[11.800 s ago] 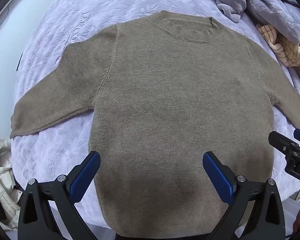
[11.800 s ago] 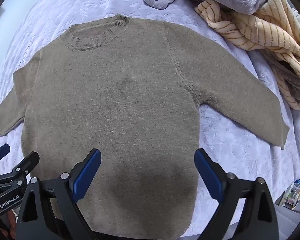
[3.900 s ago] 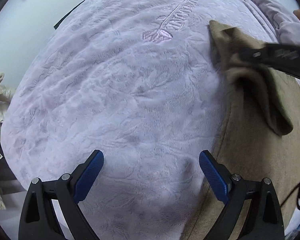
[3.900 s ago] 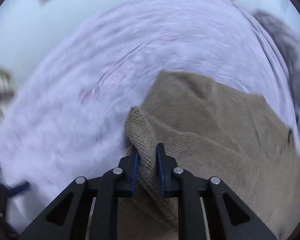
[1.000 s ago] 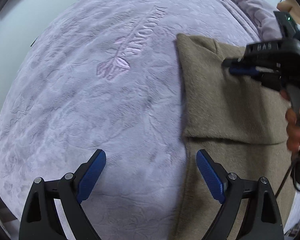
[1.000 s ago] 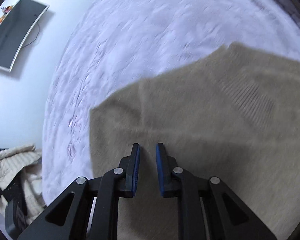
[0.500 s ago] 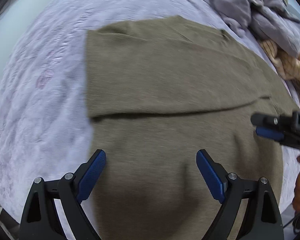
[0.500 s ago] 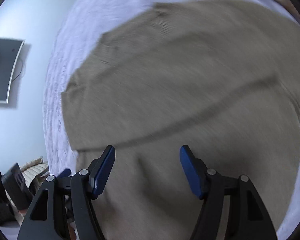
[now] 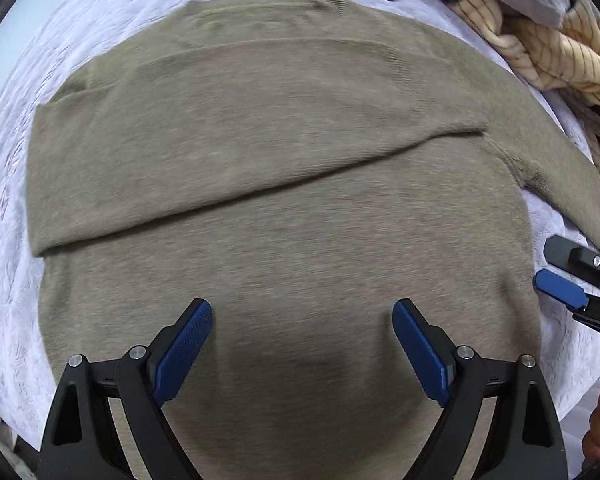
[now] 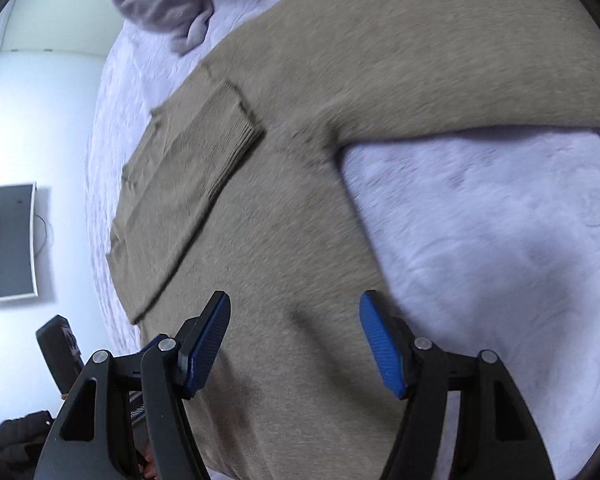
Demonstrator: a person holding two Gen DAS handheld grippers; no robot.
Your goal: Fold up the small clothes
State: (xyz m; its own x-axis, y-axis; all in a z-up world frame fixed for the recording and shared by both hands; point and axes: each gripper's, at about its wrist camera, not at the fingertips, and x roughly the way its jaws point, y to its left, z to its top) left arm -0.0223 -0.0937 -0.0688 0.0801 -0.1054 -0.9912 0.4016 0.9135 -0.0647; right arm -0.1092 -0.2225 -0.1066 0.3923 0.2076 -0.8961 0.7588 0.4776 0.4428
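Sweater (image 9: pixel 284 208) lies flat on the bed (image 10: pixel 500 240), chest up, neckline at the far edge. One sleeve (image 9: pixel 204 148) is folded across the chest, its ribbed cuff (image 10: pixel 216 140) resting on the body. The other sleeve (image 10: pixel 440 60) is spread out sideways on the bed to the right, unfolded.

My left tool (image 9: pixel 302 348) hovers over the near hem with its jaws wide apart, holding nothing. My right tool (image 10: pixel 294 344) is likewise spread wide and empty, above the right side seam, where knit meets bedding.

Assessment of handling: the knit looks soft, light and limp; it should drape and sag from any single pinch, and its fuzzy surface should grip the plush bed cover rather than slide. No fragility noted. I judge the cuff end of the outstretched sleeve the best place to take hold for the next fold.

A heap of other clothes (image 9: pixel 540 48) sits at the far right, just beside the outstretched sleeve.
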